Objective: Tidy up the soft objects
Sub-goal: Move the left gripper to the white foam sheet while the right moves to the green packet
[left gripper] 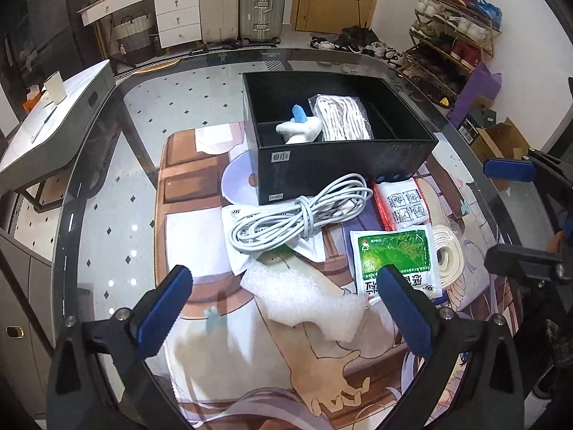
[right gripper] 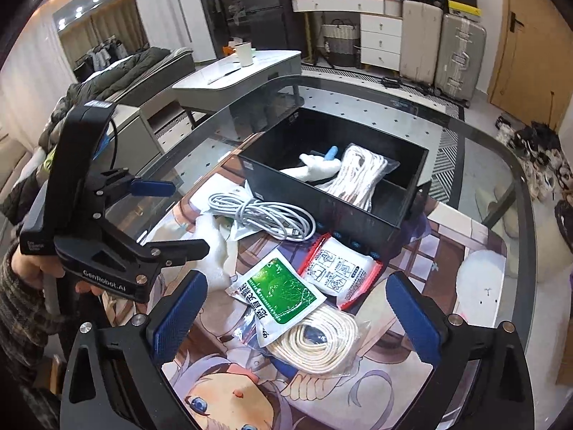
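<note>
Both grippers hang over the glass table [left gripper: 107,165], each spread wide with nothing between the pads. The left gripper [left gripper: 286,308] hovers above a white foam sheet [left gripper: 304,297]; the right gripper [right gripper: 297,311] sits over a coiled cream cord in a clear bag [right gripper: 315,340], not touching it.

The black box [left gripper: 343,157] stands open at the far side of the illustrated mat [left gripper: 189,236]. Inside it: a white plush toy with a blue part [left gripper: 299,127] and a bagged bundle of white rope [left gripper: 342,120], the rope taking the right half. There is bare floor in the box on the far left.

Right against the box's near wall lies the tangle. A coiled white cable [left gripper: 301,211] rests on a flat white packet, a red-edged sachet [right gripper: 335,268] with printed instruction pictures touches the box's front, and a green-and-white sachet [right gripper: 283,294] with Chinese lettering overlaps the cream cord.

Open room? Plenty of bare mat on the left and near sides; the glass rim curves round dark-edged well beyond it.

Writing: "GenRobot.AI" reads clearly on the left gripper's body in the right wrist view. The box's small labels are too small to read.
</note>
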Demonstrator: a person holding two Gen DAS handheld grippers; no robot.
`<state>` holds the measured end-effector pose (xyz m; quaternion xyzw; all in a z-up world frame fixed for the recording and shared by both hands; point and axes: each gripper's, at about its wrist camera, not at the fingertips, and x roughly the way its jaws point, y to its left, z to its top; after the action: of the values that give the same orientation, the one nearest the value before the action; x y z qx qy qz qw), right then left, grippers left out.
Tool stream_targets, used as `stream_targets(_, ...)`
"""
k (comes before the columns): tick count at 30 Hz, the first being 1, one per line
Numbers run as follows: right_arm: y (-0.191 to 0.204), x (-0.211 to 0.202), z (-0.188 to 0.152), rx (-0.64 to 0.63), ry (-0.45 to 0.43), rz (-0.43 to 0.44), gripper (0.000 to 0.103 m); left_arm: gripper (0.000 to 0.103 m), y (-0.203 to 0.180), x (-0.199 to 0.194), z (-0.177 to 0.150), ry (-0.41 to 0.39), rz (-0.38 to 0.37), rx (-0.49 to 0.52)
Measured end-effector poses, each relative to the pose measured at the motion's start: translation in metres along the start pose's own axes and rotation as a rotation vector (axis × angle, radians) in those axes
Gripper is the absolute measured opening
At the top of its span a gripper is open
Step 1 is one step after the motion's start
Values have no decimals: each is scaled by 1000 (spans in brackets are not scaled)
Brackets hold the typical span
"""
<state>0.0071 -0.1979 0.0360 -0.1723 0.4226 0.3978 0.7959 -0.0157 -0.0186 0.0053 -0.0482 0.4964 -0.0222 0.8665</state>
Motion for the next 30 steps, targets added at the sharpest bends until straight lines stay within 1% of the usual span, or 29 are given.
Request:
stream_targets(3,9,8,-2,-87,24,-15,102,103,0,2,-6,1,10,-16)
stream_targets(9,22,16,-10,-241,-8,-3,102,103,0,7,-13,-2,16,-48)
stream_targets(12,24,20,-15,-298,-8,-1,102,103,0,12,-16,0,17,-74)
stream_targets(16,30,26,-21,-387,0,-21,102,103,0,18,-18,-3,33,-97)
stream_targets(18,30,27,-23,-404,14,-10,102,103,1,22,-19,6,33,-105)
stream_targets(23,33,35,-25,-448,45,53,102,103,3,30,-21,12,36,-133)
stream_targets(30,35,52,-17,-435,97,139,102,103,6,35,-23,23,43,-156)
